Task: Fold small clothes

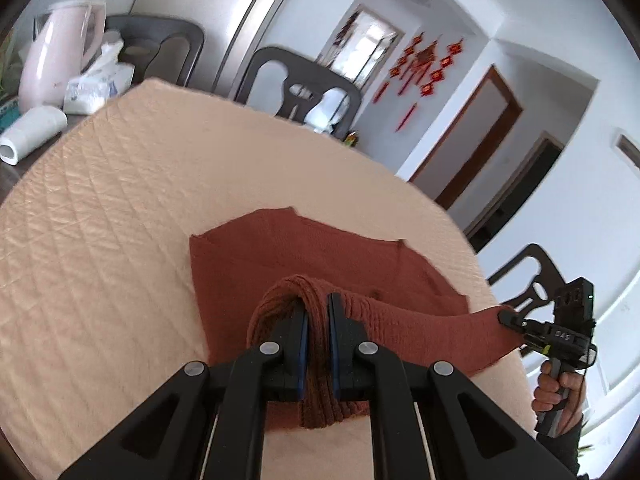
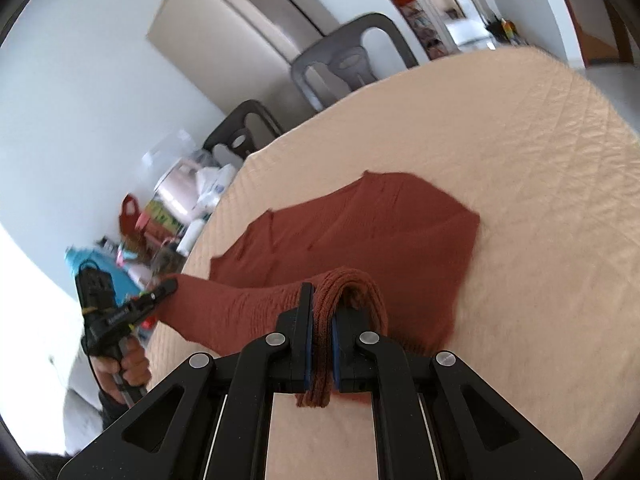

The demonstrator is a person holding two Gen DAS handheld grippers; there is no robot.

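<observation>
A rust-red knitted garment (image 1: 304, 256) lies on a peach quilted table cover (image 1: 100, 240). Its near edge is lifted off the cover and stretched between both grippers. My left gripper (image 1: 318, 308) is shut on a bunched fold of that ribbed edge. At the right of the left wrist view, my right gripper (image 1: 506, 316) pinches the other end of the edge, with a hand on its handle. In the right wrist view my right gripper (image 2: 320, 300) is shut on the garment (image 2: 392, 224), and my left gripper (image 2: 170, 286) holds the far end at the left.
A pink kettle (image 1: 56, 56), a tissue pack (image 1: 98, 88) and a white roll (image 1: 32, 134) stand beyond the cover's far left corner. Dark chairs (image 1: 304, 84) ring the table. More clutter (image 2: 160, 216) sits past the cover's left edge in the right wrist view.
</observation>
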